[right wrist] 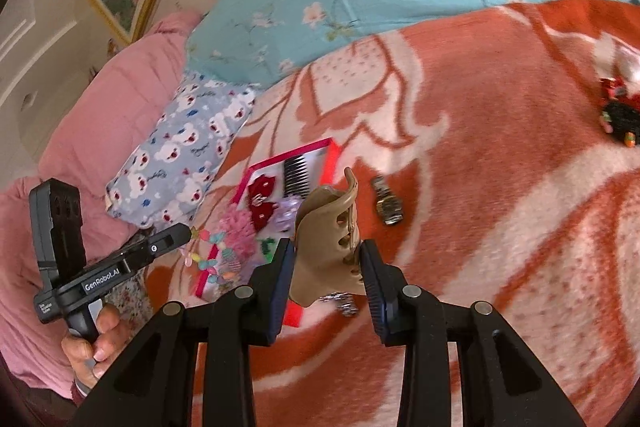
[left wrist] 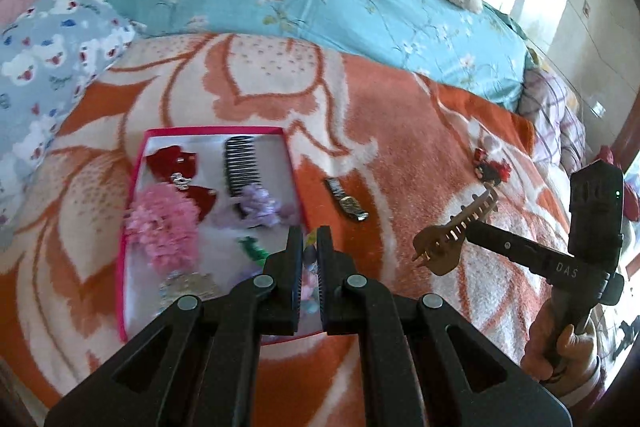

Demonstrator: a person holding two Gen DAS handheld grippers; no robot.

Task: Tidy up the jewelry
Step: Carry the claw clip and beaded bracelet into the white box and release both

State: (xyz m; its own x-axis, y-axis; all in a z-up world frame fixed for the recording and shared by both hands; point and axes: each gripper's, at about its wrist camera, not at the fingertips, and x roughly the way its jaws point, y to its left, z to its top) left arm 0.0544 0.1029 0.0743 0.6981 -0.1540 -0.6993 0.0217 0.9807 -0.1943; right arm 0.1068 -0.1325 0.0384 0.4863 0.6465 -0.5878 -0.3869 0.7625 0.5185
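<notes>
Right gripper (right wrist: 326,263) fingers clamp tan hair claw (right wrist: 326,243) above blanket (right wrist: 500,227)

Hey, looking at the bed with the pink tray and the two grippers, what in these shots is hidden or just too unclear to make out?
- Left wrist view: the near end of the pink tray is covered by the left gripper.
- Right wrist view: the tan hair claw in the right gripper hides part of the tray's contents.
- Both views: the wristwatch face is too small and blurred to read.
- Right wrist view: the dark red and black items are blurred near the edge.
</notes>
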